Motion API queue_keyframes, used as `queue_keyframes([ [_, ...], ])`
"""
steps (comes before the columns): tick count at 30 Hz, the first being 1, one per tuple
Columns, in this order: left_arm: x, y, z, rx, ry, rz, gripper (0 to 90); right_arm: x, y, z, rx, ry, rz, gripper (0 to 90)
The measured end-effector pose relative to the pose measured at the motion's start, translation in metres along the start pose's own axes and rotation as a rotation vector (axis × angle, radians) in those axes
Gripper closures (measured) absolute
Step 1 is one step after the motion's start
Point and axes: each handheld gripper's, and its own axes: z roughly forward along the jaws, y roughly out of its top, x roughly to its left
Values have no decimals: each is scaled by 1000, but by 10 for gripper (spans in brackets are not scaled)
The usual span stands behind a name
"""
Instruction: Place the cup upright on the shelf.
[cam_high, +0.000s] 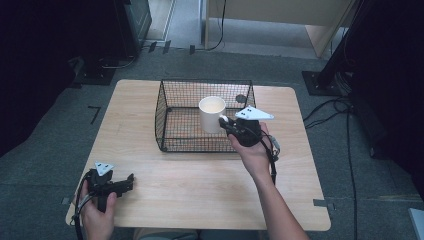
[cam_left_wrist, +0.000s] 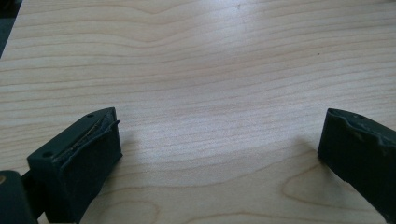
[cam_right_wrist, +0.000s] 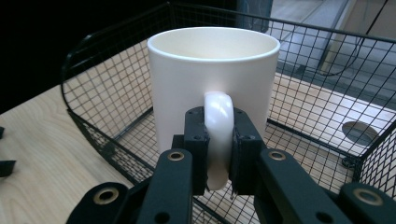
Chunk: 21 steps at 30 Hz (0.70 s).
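Observation:
A white mug (cam_high: 212, 114) hangs upright over the black wire basket (cam_high: 170, 122), which stands at the back middle of the wooden table (cam_high: 200, 180). My right gripper (cam_high: 227, 123) is shut on the mug's handle (cam_right_wrist: 218, 140); in the right gripper view both jaws press the handle's sides and the mug (cam_right_wrist: 212, 79) stands above the basket (cam_right_wrist: 93, 116) floor. My left gripper (cam_high: 131, 181) rests near the table's front left corner, held by a hand. Its jaws stand wide apart over bare wood in the left gripper view, the gripper (cam_left_wrist: 219, 144) open with nothing between them.
The basket's near side is low and its far wall tall. A round hole (cam_high: 241, 98) in the tabletop shows behind the basket. Cables (cam_high: 345, 130) and dark stands lie on the grey floor to the right and left of the table.

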Motion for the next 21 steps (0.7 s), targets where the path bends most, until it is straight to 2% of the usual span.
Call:
queue_keyframes([
  [5, 0, 0, 0, 1, 0, 0, 0, -8, -1, 18, 39, -18, 21, 806],
  [14, 0, 0, 0, 1, 0, 0, 0, -20, -5, 35, 98, -41, 67, 806],
  [21, 0, 0, 0, 0, 0, -1, 0, -25, -4, 47, 173, -43, 69, 805],
])
